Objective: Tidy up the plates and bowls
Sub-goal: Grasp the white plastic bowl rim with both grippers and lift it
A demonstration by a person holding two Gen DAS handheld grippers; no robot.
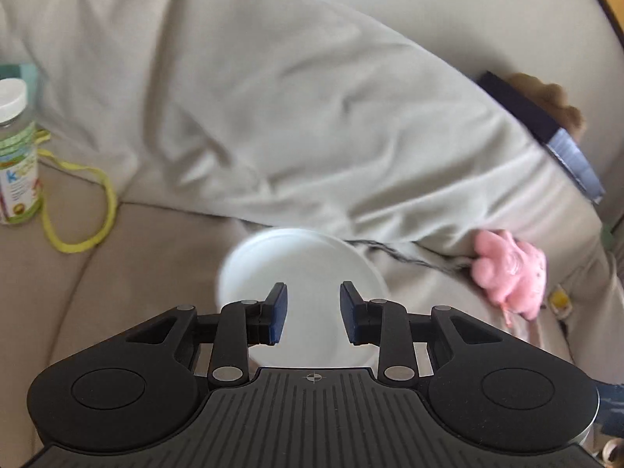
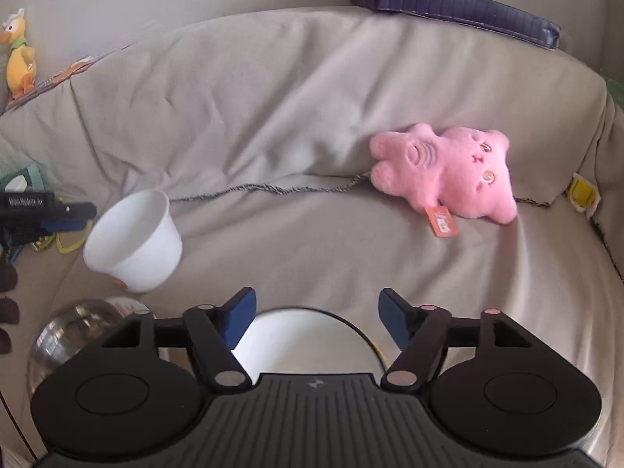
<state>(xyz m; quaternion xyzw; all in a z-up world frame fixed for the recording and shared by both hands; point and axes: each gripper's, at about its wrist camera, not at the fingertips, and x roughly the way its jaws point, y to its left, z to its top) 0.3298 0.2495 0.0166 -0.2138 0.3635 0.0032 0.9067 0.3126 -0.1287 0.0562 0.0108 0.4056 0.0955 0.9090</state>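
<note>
In the left wrist view a white bowl (image 1: 308, 273) lies tipped on the beige sofa seat, just beyond my open left gripper (image 1: 314, 296); the fingers stand in front of it and hold nothing. In the right wrist view the same white bowl (image 2: 136, 238) lies on its side at the left, with my left gripper (image 2: 62, 214) beside its rim. My right gripper (image 2: 318, 314) is open and empty, above a white plate (image 2: 308, 345) that is partly hidden by the gripper body. A shiny metal bowl (image 2: 78, 327) sits at the lower left.
A pink plush toy (image 2: 448, 175) lies at the sofa back, on the right. A bottle (image 1: 15, 156) and a yellow-green cord (image 1: 78, 210) lie at the left. A yellow duck toy (image 2: 19, 58) and a dark blue strap (image 2: 456, 11) sit on the backrest.
</note>
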